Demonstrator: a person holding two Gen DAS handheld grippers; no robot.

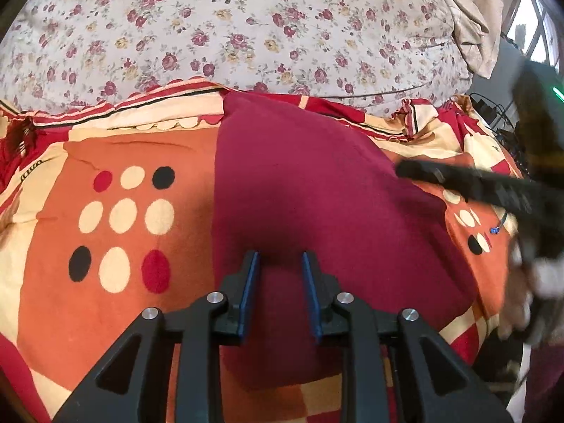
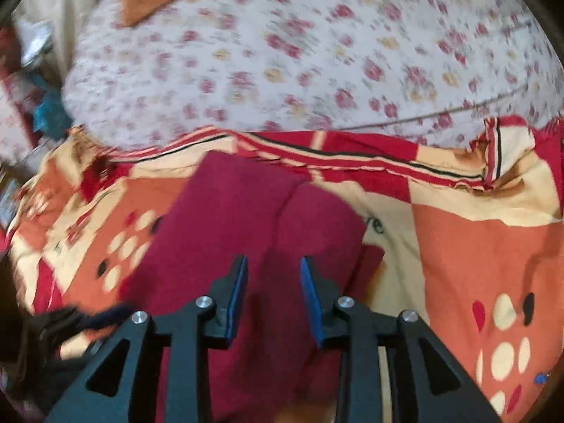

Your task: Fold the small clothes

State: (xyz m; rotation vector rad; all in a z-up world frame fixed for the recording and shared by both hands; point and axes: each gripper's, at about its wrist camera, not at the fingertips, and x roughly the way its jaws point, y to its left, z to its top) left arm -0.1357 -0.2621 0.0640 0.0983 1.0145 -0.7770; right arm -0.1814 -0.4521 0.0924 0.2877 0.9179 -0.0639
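A maroon garment (image 1: 317, 183) lies flat and folded on the patterned bed cover. My left gripper (image 1: 281, 257) hovers low over its near part, blue pads apart, with only flat cloth showing in the gap. At the cloth's right edge a blurred black finger (image 1: 476, 190) of the right gripper reaches in. In the right wrist view the same garment (image 2: 229, 225) shows a crease down its middle. My right gripper (image 2: 273, 262) stands open above it and pinches nothing. The picture there is motion-blurred.
The bed cover (image 1: 123, 211) is orange, red and cream with dot patterns. Behind it rises a white floral quilt (image 1: 229, 28). A beige cloth (image 1: 472, 17) hangs at the far right beside a window, with cables (image 1: 493, 112) below. A hand (image 1: 518, 299) shows at the right edge.
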